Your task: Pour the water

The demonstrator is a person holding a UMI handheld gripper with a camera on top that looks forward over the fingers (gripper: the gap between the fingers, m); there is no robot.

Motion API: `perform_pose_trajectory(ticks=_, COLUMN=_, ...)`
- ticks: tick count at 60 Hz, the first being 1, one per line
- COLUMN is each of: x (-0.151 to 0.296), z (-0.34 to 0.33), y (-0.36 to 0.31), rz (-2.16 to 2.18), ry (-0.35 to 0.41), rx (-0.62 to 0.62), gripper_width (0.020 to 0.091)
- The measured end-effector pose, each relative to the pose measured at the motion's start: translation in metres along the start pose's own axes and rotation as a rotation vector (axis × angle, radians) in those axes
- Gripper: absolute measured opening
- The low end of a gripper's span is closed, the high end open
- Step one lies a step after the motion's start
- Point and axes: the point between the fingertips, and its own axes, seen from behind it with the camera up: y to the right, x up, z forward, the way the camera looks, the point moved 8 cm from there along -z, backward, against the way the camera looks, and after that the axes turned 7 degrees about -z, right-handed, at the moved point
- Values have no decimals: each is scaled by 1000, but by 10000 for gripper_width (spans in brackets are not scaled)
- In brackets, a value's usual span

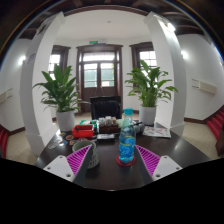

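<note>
A clear plastic bottle (127, 138) with blue liquid and a blue cap stands upright on a red coaster (126, 160) on the dark table (110, 175). It is just ahead of my gripper (110, 163), closer to the right finger than the left, with a gap on both sides. My gripper is open, and its magenta pads (150, 160) are spread wide. A grey cup (89, 155) sits right by the left pad; I cannot see whether they touch.
At the table's far side lie a red box (83, 128) and small items (108, 124). Two potted plants (60, 92) (150, 85) stand behind the table. A dark double door (100, 75) is at the back, and white pillars (38, 70) stand at the sides.
</note>
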Motion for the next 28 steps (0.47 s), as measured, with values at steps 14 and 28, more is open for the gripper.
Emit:
perform_pose_trajectory(ticks=14, x=18, z=-47, y=-18, rz=-52, ry=0, rx=76, gripper_width=853)
perform_pose_trajectory(ticks=28, x=24, z=-67, y=-27, rz=-72, ry=8, rx=131, gripper_width=850)
